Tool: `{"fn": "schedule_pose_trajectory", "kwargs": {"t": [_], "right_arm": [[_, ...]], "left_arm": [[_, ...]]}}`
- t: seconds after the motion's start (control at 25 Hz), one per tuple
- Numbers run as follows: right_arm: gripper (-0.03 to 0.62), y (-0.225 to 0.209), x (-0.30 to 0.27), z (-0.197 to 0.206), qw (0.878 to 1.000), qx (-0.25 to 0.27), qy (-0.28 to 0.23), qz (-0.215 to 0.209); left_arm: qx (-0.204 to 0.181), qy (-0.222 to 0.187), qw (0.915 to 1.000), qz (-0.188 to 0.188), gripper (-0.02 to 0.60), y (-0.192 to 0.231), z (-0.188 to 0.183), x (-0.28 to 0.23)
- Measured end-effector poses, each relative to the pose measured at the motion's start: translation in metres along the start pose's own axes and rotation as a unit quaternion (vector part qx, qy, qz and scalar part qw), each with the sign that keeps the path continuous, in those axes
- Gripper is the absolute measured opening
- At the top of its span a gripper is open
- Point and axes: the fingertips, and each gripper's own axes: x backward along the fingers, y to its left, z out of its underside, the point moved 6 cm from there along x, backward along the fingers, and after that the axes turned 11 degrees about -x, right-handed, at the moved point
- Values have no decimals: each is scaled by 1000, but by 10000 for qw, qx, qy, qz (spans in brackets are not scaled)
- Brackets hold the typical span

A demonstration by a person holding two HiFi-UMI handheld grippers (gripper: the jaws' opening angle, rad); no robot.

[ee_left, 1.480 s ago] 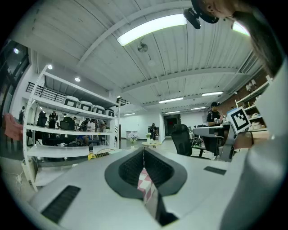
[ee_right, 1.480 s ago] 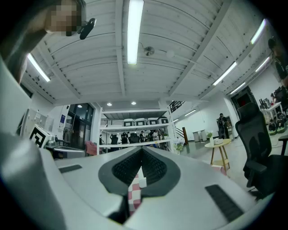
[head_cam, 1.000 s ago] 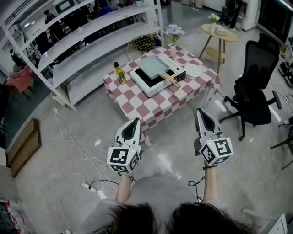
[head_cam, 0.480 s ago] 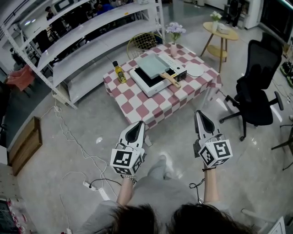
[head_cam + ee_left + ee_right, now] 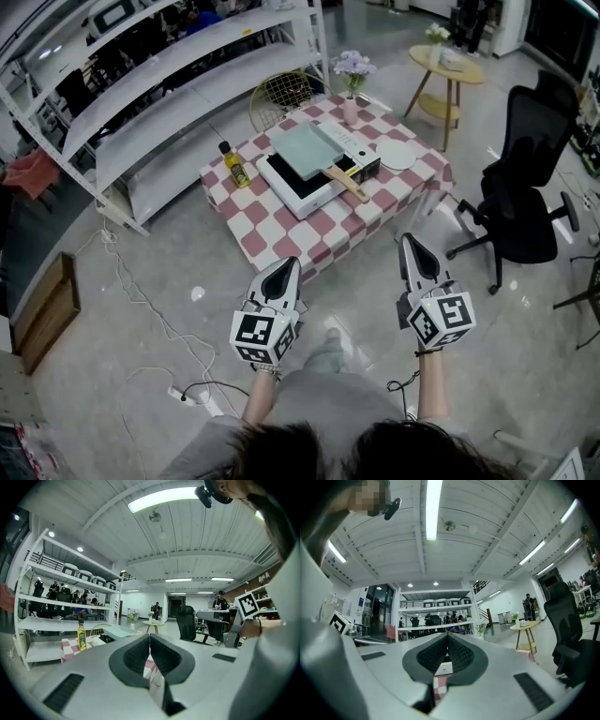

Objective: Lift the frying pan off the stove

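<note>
A pale green square frying pan [image 5: 310,150] with a wooden handle [image 5: 348,178] sits on a white portable stove [image 5: 309,173] on a red-and-white checked table [image 5: 272,225]. The pan [image 5: 119,631] also shows far off in the left gripper view. My left gripper [image 5: 288,264] and right gripper [image 5: 408,241] hang over the floor in front of the table, well short of it. Both are shut with nothing between their jaws. The left gripper [image 5: 149,636] and the right gripper [image 5: 447,635] each point toward the table.
A yellow oil bottle [image 5: 231,165] stands at the table's left, a white plate [image 5: 397,155] at its right, a flower vase [image 5: 351,108] at the back. A black office chair [image 5: 520,202] stands at the right. White shelving [image 5: 150,103] runs behind. Cables [image 5: 159,319] lie on the floor.
The view has moved a little closer to the table. My left gripper has shifted slightly right and forward. Both grippers stay shut.
</note>
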Motion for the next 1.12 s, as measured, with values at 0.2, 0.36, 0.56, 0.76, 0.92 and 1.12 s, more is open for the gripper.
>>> {"fn": "schedule_pose_trajectory", "kwargs": {"t": [0.2,0.36,0.56,0.76,0.92,1.12], "right_arm": [[23,-15,-33,-1,10000,-70,13,61],[23,-22,-56,-1,9999,-130,8,83],[23,-26,-76,0,9999,-127,26,108],[23,-27,-91,4,9997,-191,60,153],[23,-27,-102,4,9997,-180,77,154],[23,-32,-114,5,9995,-242,82,173]], "left_arm": [[63,-2,10000,5,28,23,1,-33],[116,4,9999,123,28,37,2,-57],[144,-17,9993,341,28,48,2,-81],[252,25,9983,532,28,56,6,-99],[286,-26,9977,614,28,61,5,-108],[340,59,9971,672,28,66,11,-116]]}}
